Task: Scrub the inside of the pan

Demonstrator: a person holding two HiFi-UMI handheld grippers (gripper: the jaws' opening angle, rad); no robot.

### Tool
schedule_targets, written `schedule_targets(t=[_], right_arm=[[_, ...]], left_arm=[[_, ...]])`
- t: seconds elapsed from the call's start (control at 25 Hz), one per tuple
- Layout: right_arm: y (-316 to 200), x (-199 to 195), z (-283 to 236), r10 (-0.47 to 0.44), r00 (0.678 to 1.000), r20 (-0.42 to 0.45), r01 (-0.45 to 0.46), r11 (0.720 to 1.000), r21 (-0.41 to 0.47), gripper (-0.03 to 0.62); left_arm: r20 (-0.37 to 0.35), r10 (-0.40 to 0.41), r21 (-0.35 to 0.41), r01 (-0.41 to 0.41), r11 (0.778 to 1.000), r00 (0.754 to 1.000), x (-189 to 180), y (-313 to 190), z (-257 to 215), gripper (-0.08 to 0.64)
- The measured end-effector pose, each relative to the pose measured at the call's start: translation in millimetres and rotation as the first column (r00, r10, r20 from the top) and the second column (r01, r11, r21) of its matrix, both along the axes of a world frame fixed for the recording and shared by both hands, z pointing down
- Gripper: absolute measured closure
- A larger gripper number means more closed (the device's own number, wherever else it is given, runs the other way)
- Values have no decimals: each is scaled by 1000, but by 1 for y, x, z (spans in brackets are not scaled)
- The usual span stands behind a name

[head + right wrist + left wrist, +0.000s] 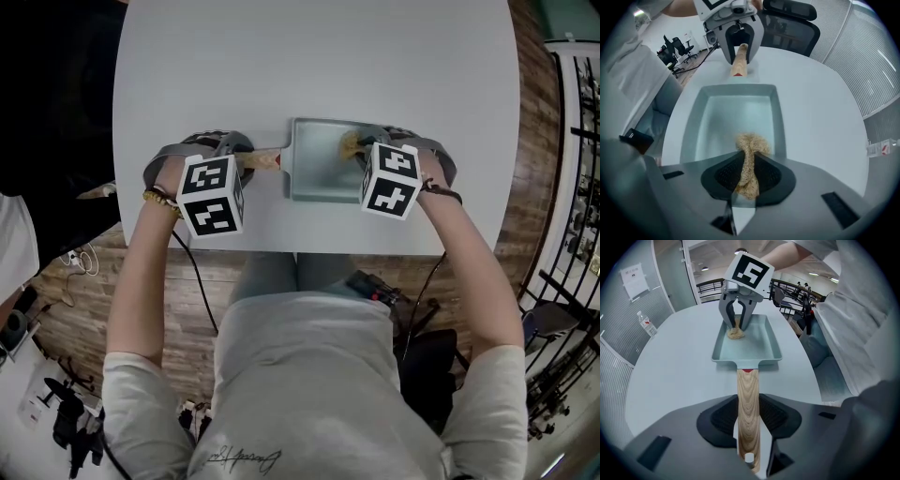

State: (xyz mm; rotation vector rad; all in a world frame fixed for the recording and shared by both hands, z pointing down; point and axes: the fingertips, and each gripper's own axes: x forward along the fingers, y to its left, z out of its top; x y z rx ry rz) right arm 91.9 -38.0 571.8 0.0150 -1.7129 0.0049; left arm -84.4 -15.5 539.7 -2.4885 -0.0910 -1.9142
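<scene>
A pale green rectangular pan (323, 159) (746, 344) (733, 119) lies on the white table, its wooden handle (260, 159) (748, 420) (739, 61) pointing left in the head view. My left gripper (246, 161) (749, 425) is shut on that handle. My right gripper (361, 150) (749, 176) is shut on a tan fibrous scrubber (351, 144) (736, 333) (750, 154). The scrubber's tuft rests on the pan's floor at its far right corner in the head view.
The round white table (309, 66) (679, 366) (820, 117) spreads around the pan. A plastic bottle (647, 324) (881, 148) stands near its far edge. Office chairs (792, 23) and a railing stand beyond the table.
</scene>
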Motion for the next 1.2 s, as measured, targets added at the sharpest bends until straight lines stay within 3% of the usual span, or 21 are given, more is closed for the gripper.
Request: schedule_targets(t=[0.52, 1.2], right_arm=[[-13, 4, -2, -24, 999, -31, 26, 998, 60, 518], [65, 9, -1, -31, 999, -18, 29, 993, -115, 518]], left_arm=[[-12, -69, 11, 69, 998, 998, -1, -2, -2, 411], [-6, -99, 5, 99, 995, 995, -1, -5, 2, 408]])
